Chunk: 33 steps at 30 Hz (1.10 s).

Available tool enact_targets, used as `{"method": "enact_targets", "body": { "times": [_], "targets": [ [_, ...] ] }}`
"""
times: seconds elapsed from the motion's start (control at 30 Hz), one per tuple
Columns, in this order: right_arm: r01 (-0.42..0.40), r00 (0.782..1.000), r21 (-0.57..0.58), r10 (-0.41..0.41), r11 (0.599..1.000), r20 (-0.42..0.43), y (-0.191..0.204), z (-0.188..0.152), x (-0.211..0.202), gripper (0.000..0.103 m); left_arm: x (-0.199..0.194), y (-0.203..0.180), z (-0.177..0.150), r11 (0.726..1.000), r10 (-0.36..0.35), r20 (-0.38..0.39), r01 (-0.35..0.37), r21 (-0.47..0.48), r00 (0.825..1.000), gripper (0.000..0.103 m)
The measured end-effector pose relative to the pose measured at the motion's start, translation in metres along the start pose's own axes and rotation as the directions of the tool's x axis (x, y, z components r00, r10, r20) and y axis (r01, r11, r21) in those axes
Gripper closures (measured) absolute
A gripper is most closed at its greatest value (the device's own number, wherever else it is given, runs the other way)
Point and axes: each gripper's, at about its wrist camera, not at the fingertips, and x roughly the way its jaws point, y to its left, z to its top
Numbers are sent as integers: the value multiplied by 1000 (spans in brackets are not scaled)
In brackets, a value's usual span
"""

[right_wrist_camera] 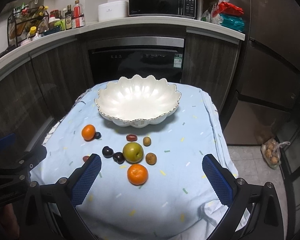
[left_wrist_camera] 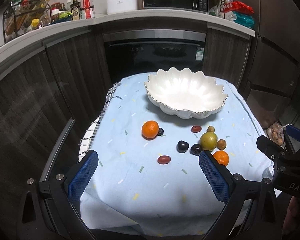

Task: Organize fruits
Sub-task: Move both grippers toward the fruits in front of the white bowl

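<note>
A white scalloped bowl (left_wrist_camera: 185, 94) (right_wrist_camera: 137, 104) stands empty at the far side of a small table under a light blue cloth (left_wrist_camera: 130, 176) (right_wrist_camera: 170, 196). In front of it lie loose fruits: two oranges (left_wrist_camera: 150, 129) (left_wrist_camera: 221, 157) (right_wrist_camera: 88, 132) (right_wrist_camera: 137, 174), a green apple (left_wrist_camera: 208, 141) (right_wrist_camera: 133, 152), two dark plums (left_wrist_camera: 182, 146) (right_wrist_camera: 107, 151), red dates (left_wrist_camera: 164, 159) (right_wrist_camera: 131, 137) and small brown fruits (left_wrist_camera: 221, 144) (right_wrist_camera: 151, 158). My left gripper (left_wrist_camera: 149, 157) and my right gripper (right_wrist_camera: 152, 159) hover open over the near side, with nothing between their fingers.
Behind the table are dark cabinets, a built-in oven (left_wrist_camera: 154, 54) and a counter with bottles (left_wrist_camera: 78, 8), a white cooker and a microwave (right_wrist_camera: 162, 1). A plastic bag of round things (right_wrist_camera: 271, 153) lies on the floor at the right.
</note>
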Motion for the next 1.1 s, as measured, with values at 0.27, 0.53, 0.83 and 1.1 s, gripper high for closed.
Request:
{"method": "enact_targets", "body": {
  "times": [0.27, 0.53, 0.83, 1.1],
  "targets": [
    [-6, 999, -19, 5, 1000, -52, 4, 4, 18, 0, 22, -4, 5, 999, -28, -48, 29, 24, 998, 0],
    [-23, 998, -25, 21, 999, -64, 7, 4, 37, 1, 45, -9, 6, 998, -40, -87, 44, 48, 995, 0],
    [-37, 993, -43, 32, 998, -111, 11, -3, 59, 1, 71, -17, 2, 995, -38, -116, 49, 91, 992, 4],
    [-51, 988, -73, 40, 996, -147, 16, -12, 82, 7, 93, -22, -5, 992, -34, -150, 52, 116, 988, 12]
  ]
}}
